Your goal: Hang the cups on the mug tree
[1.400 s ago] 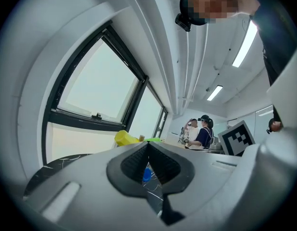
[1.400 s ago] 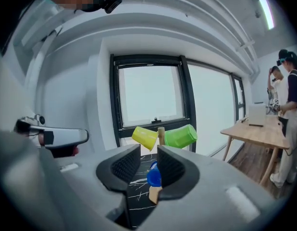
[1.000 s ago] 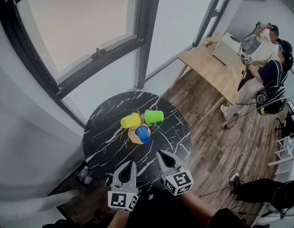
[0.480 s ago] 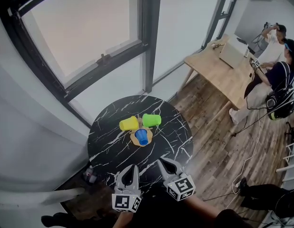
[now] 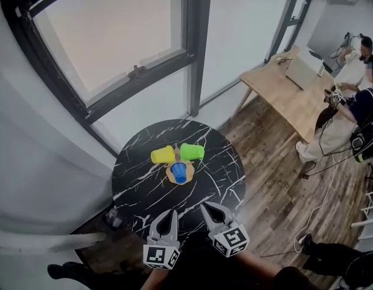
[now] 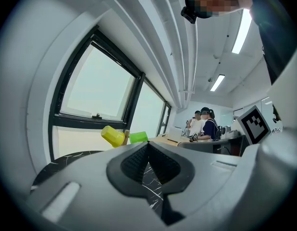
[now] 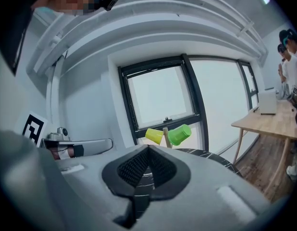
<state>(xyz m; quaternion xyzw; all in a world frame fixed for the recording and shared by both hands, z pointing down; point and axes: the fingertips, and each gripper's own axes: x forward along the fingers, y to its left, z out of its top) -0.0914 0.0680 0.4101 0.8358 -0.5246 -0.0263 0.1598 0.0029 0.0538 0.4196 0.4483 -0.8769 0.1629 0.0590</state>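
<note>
A wooden mug tree (image 5: 175, 173) stands near the middle of the round black marble table (image 5: 138, 186). Three cups hang on it: a yellow cup (image 5: 162, 155) at the left, a green cup (image 5: 192, 151) at the right and a blue cup (image 5: 179, 173) toward me. The yellow cup (image 6: 112, 136) and green cup (image 6: 138, 137) also show in the left gripper view, and again as yellow cup (image 7: 154, 136) and green cup (image 7: 179, 134) in the right gripper view. My left gripper (image 5: 168, 214) and right gripper (image 5: 207, 208) hover at the table's near edge, both shut and empty.
A large black-framed window (image 5: 114, 47) lies beyond the table. A wooden desk (image 5: 283, 92) with a laptop stands at the right, with people (image 5: 355, 110) beside it. Cables run across the wood floor (image 5: 283, 186).
Both grippers have drawn back toward me, away from the mug tree, so the table sits a little farther off. The cups have not moved.
</note>
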